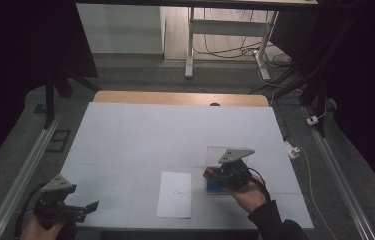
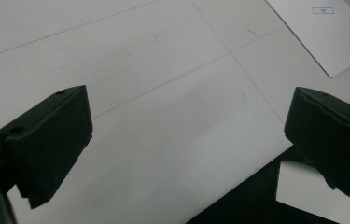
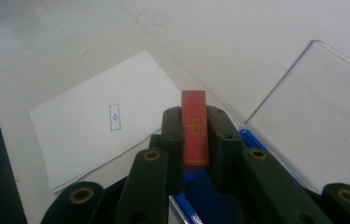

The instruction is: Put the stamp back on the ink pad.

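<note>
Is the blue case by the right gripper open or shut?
Open. In the right gripper view the blue case's clear lid stands raised, hinged back, while the right gripper grips a red block over it.

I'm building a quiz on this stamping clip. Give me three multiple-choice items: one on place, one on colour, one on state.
1. Where does the white paper sheet with a small printed box lie?
A. left of the right gripper
B. inside the case
C. at the table's far edge

2. What colour is the narrow block with a gold mark in the right gripper?
A. green
B. red
C. white

3. How is the blue case's clear plastic lid?
A. shut
B. removed
C. raised open

Answers:
1 A, the high view shows it beside that gripper.
2 B, the right gripper view shows red between the jaws.
3 C, it stands up behind the blue base.
</note>
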`<state>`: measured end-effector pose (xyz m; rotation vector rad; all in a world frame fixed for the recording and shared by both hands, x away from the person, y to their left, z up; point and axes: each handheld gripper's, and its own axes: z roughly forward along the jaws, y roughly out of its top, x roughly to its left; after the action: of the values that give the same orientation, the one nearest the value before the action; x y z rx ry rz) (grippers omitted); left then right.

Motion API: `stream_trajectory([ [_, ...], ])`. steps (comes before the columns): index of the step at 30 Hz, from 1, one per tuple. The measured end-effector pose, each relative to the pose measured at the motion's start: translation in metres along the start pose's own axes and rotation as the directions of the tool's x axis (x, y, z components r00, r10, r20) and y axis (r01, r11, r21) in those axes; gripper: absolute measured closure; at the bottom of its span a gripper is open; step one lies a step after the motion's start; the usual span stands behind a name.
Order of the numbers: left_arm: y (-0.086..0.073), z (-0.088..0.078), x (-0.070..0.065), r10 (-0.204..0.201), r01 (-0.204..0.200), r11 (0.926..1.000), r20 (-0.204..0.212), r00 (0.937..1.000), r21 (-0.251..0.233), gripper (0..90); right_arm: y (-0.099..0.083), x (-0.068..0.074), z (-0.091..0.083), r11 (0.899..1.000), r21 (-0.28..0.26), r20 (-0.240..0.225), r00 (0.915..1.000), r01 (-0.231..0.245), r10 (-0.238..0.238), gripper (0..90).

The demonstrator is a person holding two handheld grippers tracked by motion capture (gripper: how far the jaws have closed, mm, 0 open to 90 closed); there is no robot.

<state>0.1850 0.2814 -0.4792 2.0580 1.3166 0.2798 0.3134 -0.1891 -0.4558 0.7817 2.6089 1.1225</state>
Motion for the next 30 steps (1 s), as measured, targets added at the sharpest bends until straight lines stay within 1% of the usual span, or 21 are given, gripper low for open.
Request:
stream_trajectory([
  [5,0.0,0.0,0.0,-0.001,0.001,1.0,0.002,1.0,-0.001,1.3,-0.003,-0.004,-0.004,1.0,0.001,0.013,0.9999,-0.011,0.011,78.4],
  [15,0.0,0.0,0.001,-0.002,0.002,1.0,0.007,1.0,-0.004,1.2,-0.013,-0.016,-0.015,0.999,0.007,0.058,0.9977,-0.036,0.036,78.3],
  [21,0.0,0.0,0.001,-0.002,0.002,1.0,0.007,1.0,-0.004,1.3,-0.02,-0.023,-0.021,0.998,0.018,0.092,0.9943,-0.055,0.053,78.4],
  [25,0.0,0.0,0.0,-0.001,0.001,1.0,0.007,1.0,-0.001,1.2,-0.023,-0.027,-0.024,0.997,0.017,0.105,0.992,-0.071,0.069,78.3],
  [26,0.0,0.0,0.0,-0.001,0.001,1.0,0.006,1.0,0.0,1.2,-0.024,-0.028,-0.025,0.998,0.022,0.112,0.9917,-0.066,0.064,78.3],
  [30,0.0,0.0,0.001,0.0,0.0,1.0,0.005,1.0,0.001,1.2,-0.027,-0.032,-0.027,0.996,0.029,0.124,0.9894,-0.079,0.075,78.3],
])
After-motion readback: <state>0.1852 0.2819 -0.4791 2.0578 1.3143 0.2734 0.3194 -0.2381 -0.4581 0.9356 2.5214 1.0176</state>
